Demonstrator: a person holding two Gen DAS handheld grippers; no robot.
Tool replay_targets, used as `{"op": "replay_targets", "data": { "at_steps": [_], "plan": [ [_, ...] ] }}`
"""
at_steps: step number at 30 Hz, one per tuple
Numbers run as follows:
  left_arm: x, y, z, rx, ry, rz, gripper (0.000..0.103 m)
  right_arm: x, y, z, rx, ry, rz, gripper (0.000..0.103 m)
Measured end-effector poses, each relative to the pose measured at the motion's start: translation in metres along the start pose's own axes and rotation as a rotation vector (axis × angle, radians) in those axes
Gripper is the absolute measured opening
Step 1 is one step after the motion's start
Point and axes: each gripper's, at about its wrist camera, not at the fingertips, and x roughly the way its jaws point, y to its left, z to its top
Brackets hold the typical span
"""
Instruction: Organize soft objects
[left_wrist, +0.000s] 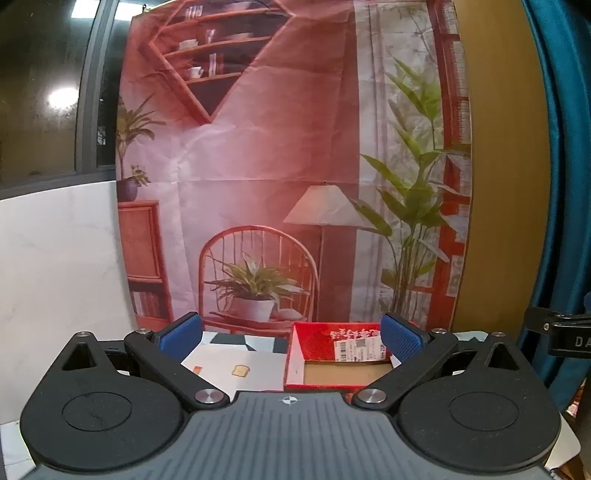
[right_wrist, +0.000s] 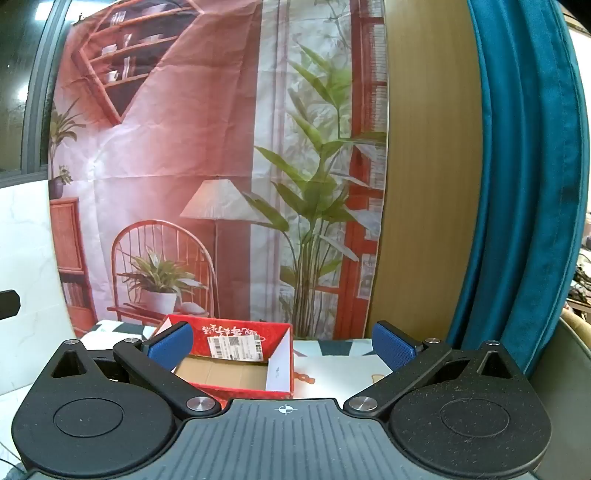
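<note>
**Behind the table: printed backdrop, box ahead**

Behind everything hangs a printed backdrop (left_wrist: 258, 166). Red box (right_wrist: 236, 354) sits open-topped on the patterned table (right_wrist: 332, 365), its near wall cut off by my tool. My left gripper (left_wrist: 291, 338) and right gripper (right_wrist: 282, 341) gape wide, nothing between them. Small toast-shaped piece (left_wrist: 240, 370), hard to identify.
</note>
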Motion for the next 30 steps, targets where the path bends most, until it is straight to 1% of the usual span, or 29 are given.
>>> {"op": "replay_targets", "data": {
  "at_steps": [1, 6, 8, 30],
  "plan": [
    [0.002, 0.004, 0.002, -0.019, 0.007, -0.005, 0.103, 0.000, 0.000, 0.000, -0.001, 0.000, 0.000, 0.103],
    [0.011, -0.009, 0.002, 0.007, 0.018, 0.025, 0.103, -0.001, 0.000, 0.001, -0.004, 0.000, 0.002, 0.103],
    [-0.001, 0.000, 0.003, -0.016, -0.001, 0.021, 0.103, 0.000, 0.000, 0.000, -0.006, 0.005, 0.000, 0.103],
    [-0.001, 0.000, 0.003, -0.012, -0.008, 0.032, 0.103, -0.002, 0.000, 0.002, -0.006, 0.011, 0.003, 0.103]
  ]
}}
